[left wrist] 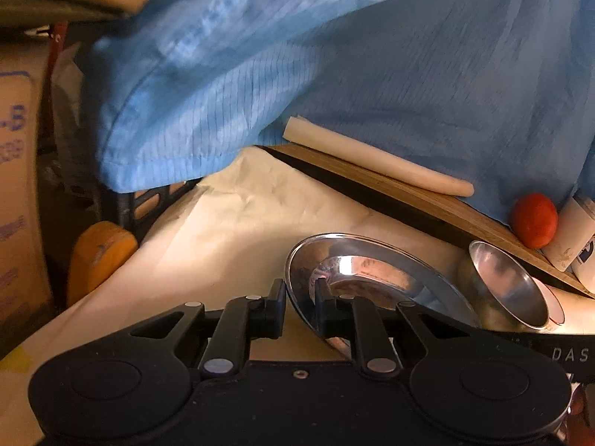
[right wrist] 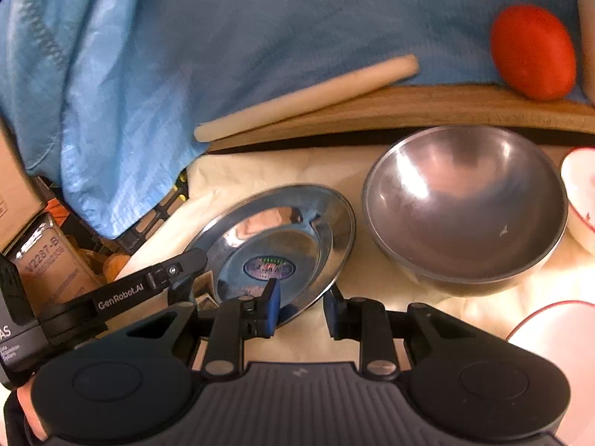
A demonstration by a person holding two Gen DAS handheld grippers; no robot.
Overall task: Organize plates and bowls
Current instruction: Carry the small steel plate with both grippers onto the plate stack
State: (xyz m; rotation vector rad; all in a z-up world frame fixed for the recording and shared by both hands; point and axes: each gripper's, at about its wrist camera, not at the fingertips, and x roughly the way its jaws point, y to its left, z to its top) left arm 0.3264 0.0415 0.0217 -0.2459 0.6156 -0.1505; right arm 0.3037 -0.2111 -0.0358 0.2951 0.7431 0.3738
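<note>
Crinkled cream paper covers my table. The dull, rounded steel bowl sits empty at two o'clock, just beside the shiny steel plate, which is tilted and bare but for a sticker. My left gripper clamps its rim at nine o'clock; my right gripper straddles the near edge, one finger over, one under. Open paper lies at eleven.

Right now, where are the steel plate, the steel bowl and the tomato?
steel plate [right wrist: 275,238]: right wrist view, on its shiny centre.
steel bowl [right wrist: 465,215]: right wrist view, on its inner wall.
tomato [right wrist: 531,52]: right wrist view, on the middle of its red skin.
</note>
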